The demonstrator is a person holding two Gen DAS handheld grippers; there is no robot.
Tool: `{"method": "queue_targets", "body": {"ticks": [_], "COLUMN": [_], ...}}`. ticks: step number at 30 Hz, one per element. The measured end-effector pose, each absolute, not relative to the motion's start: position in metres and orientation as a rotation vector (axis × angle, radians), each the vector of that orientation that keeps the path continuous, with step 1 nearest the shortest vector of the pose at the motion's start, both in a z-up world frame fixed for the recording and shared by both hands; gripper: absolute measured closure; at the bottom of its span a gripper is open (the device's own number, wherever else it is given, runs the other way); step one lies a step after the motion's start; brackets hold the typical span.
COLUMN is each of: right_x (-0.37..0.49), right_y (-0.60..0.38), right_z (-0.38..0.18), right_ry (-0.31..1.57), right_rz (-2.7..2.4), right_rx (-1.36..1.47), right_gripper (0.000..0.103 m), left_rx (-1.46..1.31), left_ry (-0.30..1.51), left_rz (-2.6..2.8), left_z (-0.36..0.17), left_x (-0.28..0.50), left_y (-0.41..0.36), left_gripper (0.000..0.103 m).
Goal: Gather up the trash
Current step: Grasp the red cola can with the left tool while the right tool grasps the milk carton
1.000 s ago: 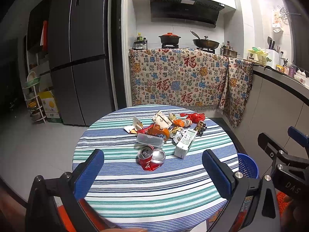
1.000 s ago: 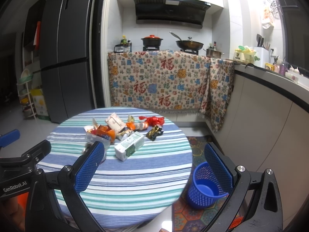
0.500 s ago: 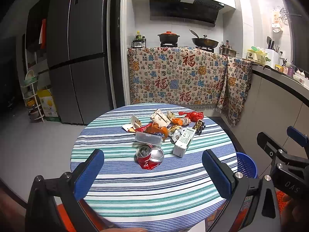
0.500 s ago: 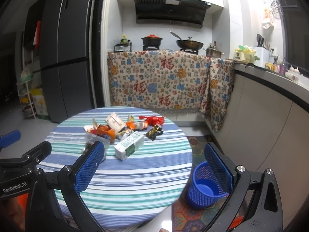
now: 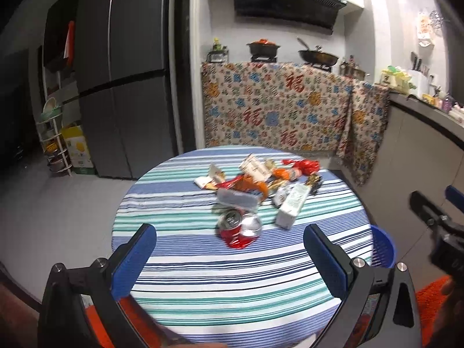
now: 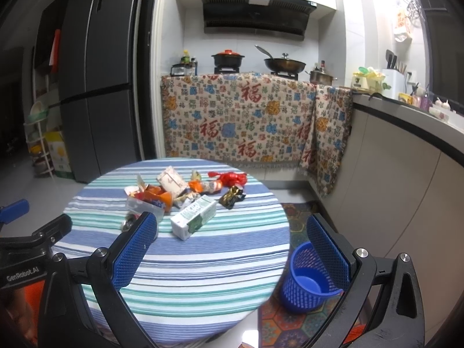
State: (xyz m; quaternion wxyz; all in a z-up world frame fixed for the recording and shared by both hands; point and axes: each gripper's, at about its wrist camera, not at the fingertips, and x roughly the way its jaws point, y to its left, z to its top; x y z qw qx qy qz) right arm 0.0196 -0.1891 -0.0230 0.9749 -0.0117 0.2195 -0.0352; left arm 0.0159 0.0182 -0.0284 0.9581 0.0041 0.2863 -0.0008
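Two sets of black tongs with blue textured pads, both spread wide and holding nothing: left tongs (image 5: 229,258) low over the near edge of the desk, right tongs (image 6: 232,249) over the desk's right side.

One round desk (image 6: 203,261) under a blue, teal and white striped cloth.

Trash, heaped on the far half of the desk:
- crushed red drink can (image 5: 239,227), nearest the left tongs, apart from the rest of the heap on its near side;
- clear plastic tub (image 5: 236,198), just behind the can;
- white and green drink carton (image 6: 193,217), lying on its side, right of the tub;
- orange crumpled wrapper (image 6: 158,197), behind the tub;
- white folded paper box (image 6: 171,181), tilted, at the back of the heap;
- red crumpled plastic bag (image 6: 232,178), at the far right of the heap;
- dark gold-foil wrapper (image 6: 232,197), in front of the red bag, beside the carton's far end.

One blue perforated plastic basket (image 6: 307,281), upright on a patterned floor mat (image 6: 278,324) right of the desk.

One patterned cloth (image 6: 246,121), draped over the kitchen cabinets behind.
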Motion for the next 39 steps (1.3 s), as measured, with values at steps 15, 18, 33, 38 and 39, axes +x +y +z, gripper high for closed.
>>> {"method": "queue_targets", "body": {"ticks": [15,18,33,38,39], "right_x": [0.063,0.07,0.105,0.123,0.129], "right_y": [-0.187,-0.186,-0.179,-0.177,-0.176], "right_z": [-0.074,-0.085,-0.13,-0.137,-0.138], "right_ry": [0.544,0.548,0.631,0.662,0.67], "right_rz": [-0.065,-0.061,-0.03,-0.023,-0.023], "right_rx": [-0.047,-0.056,-0.088,-0.076,-0.069], "right_gripper": [0.0,0.0,0.0,0.0,0.0], "left_rx": [0.016,0.039,-0.092,-0.164,-0.157], "left_ry": [0.782,0.811,0.937,0.981,0.971], "left_rz": [-0.16,-0.194,-0.31,-0.369,-0.364], "left_z": [-0.114,-0.123,-0.177,-0.184,-0.182], "left_x": [0.106,0.128,0.217,0.221,0.22], "left_y": [0.051,0.049,0.054,0.06,0.06], "left_gripper": [0.0,0.0,0.012,0.049,0.049]}}
